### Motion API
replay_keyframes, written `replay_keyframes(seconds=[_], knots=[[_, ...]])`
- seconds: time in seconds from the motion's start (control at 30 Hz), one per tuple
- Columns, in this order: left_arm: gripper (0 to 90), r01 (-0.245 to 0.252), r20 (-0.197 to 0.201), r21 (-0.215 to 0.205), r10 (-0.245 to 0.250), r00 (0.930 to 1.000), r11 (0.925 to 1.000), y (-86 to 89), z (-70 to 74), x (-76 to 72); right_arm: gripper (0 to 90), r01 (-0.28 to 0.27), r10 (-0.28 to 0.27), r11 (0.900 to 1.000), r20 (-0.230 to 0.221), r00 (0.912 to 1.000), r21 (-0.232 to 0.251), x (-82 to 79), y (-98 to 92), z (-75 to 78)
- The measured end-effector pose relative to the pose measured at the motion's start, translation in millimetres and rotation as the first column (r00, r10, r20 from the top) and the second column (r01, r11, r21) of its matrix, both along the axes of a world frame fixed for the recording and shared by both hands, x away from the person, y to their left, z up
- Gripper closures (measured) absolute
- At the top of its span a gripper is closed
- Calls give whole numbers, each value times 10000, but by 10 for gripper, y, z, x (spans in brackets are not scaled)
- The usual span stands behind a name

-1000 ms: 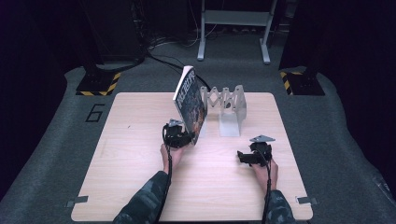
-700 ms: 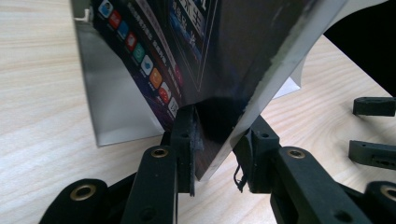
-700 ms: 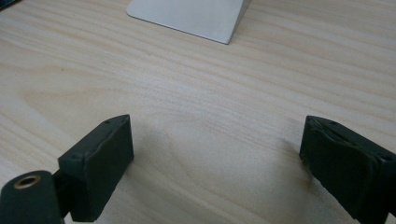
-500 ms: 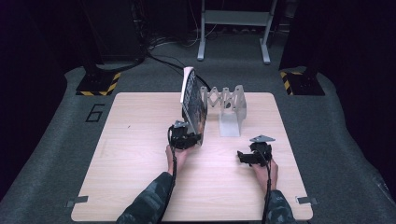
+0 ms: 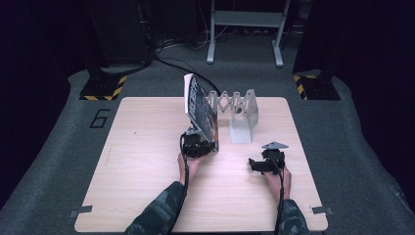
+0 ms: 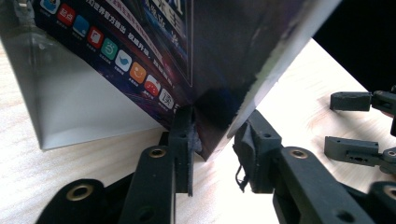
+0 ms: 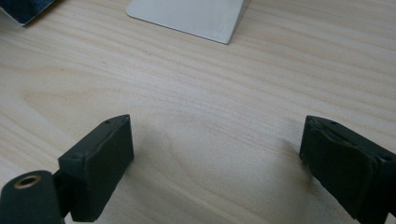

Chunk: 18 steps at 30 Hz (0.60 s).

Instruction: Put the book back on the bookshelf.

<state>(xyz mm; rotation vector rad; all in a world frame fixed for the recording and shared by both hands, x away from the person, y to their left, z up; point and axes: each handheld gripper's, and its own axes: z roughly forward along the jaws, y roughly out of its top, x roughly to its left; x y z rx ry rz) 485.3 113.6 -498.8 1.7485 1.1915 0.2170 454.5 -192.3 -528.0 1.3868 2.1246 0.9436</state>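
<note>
A book with a dark glossy cover stands on edge, tilted, at the left end of a metal accordion book stand. My left gripper has the book's lower near corner between its pads. One pad lies on the cover and the other just meets the page edge. These jaws have just been opening a little around the book. My right gripper rests on the table to the right, open, with bare wood between its pads. It also shows at the right of the left gripper view.
The wooden table stands on grey carpet marked with a 6. The stand's flat base plate lies just ahead of my right gripper. Dark equipment, cables and a metal frame stand beyond the far edge.
My left gripper has carried the book to the right, up against the stand, and the book now stands more upright. The right gripper has stayed where it was.
</note>
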Motion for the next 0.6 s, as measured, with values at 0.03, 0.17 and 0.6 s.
replay_keyframes(seconds=[0.03,0.17,0.6], knots=[[645,14,-3,54,-14,10000,10000,6,2,-5,92,-1,1,10000,1,10000,-1,0,0,0],[555,-103,249,392,93,9996,9992,-14,26,-43,92,2,-2,10000,1,10000,-1,0,0,0],[266,-710,861,950,628,9943,9929,-20,121,-199,92,-5,5,10000,2,10000,5,0,-1,0]])
